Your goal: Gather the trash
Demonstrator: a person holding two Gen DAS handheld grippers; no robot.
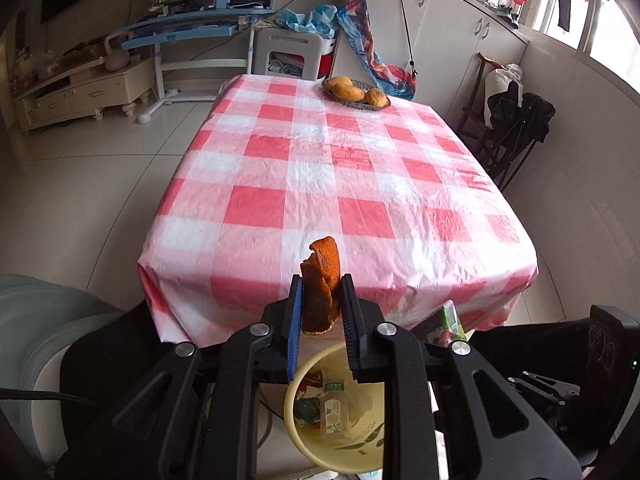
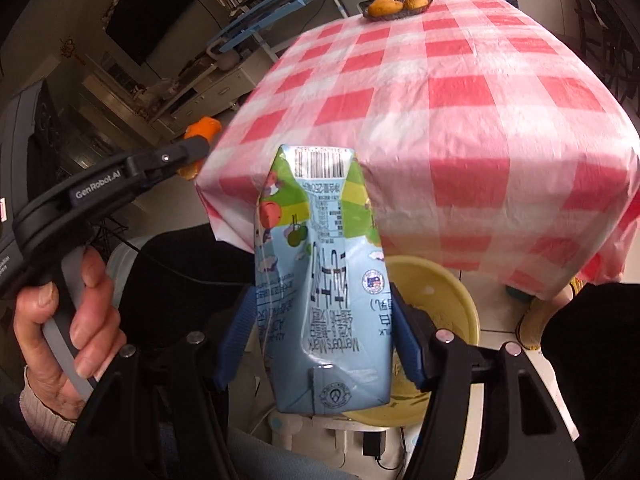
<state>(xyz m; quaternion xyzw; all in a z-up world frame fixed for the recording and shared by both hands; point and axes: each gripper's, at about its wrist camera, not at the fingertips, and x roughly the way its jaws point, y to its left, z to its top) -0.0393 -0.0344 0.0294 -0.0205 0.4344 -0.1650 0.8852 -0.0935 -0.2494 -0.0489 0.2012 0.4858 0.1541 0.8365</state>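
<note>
My left gripper [image 1: 321, 280] is shut on a piece of orange peel [image 1: 321, 280] and holds it in front of the table's near edge, above a yellow bowl [image 1: 296, 420]. The bowl holds a small bottle [image 1: 332, 412] and scraps. My right gripper [image 2: 324, 300] is shut on a blue milk carton [image 2: 320, 280], held upright over the yellow bowl [image 2: 452, 292]. The left gripper with the peel [image 2: 202, 130] also shows in the right wrist view, at the left. The carton's tip [image 1: 444, 322] shows in the left wrist view.
A table with a red and white checked cloth [image 1: 340, 184] stands ahead. A basket of oranges [image 1: 356, 94] sits at its far edge. A blue desk [image 1: 180, 32] and white cabinets [image 1: 440, 20] stand behind. A chair with dark bags [image 1: 516, 120] is at the right.
</note>
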